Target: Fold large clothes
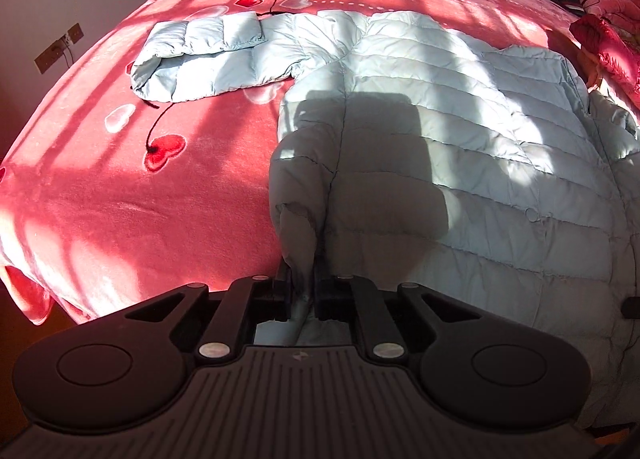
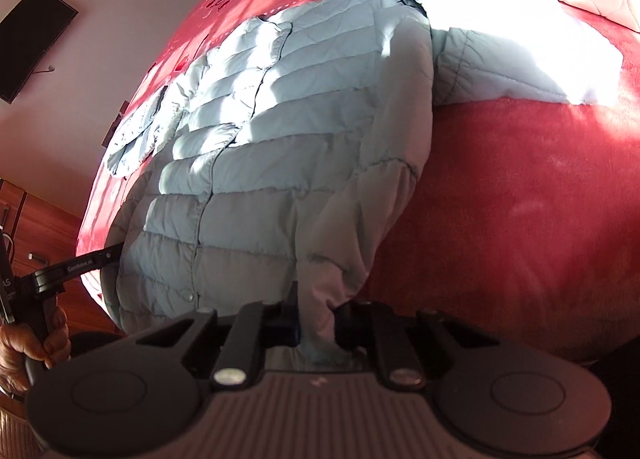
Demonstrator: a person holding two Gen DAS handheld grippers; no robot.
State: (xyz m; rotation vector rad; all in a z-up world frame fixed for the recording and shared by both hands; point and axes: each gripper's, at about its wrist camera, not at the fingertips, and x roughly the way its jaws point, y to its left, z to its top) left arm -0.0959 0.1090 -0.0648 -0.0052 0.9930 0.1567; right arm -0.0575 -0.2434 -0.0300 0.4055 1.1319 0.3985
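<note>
While the jacket lies spread on the red blanket, you hold 2 grippers: left gripper clamped on its hem corner, right gripper clamped on the opposite hem corner; 1 sleeve folded back.

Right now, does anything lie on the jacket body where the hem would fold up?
Nothing visible does. Both the left gripper and right gripper are shut on the jacket hem, and its quilted front ahead lies bare on the pink blanket.
</note>
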